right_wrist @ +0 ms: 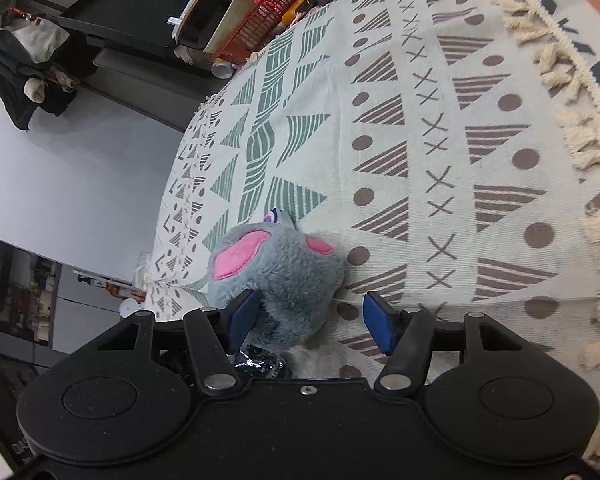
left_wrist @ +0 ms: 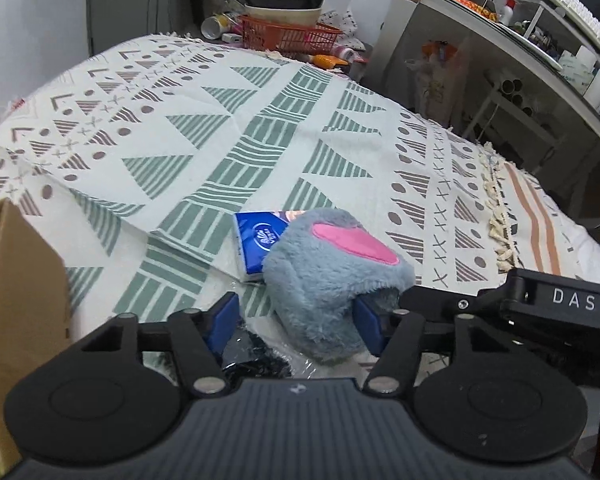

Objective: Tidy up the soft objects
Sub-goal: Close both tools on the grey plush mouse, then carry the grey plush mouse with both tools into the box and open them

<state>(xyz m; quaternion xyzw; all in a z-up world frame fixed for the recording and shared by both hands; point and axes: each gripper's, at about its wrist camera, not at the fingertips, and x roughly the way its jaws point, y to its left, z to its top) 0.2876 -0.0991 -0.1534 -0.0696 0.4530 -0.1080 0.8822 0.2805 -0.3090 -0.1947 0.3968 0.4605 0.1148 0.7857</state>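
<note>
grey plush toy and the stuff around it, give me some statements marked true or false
1. The grey plush toy has pink patches. True.
2. A blue tissue pack lies beside the plush on the patterned cloth. True.
3. The left gripper has its jaws shut tight with nothing between them. False: they stand apart, with the plush between them.
4. The right gripper has its jaws wide apart. True.
5. The red basket sits on top of the plush. False: it is at the far end, beyond the cloth, with bowls stacked in it.
</note>
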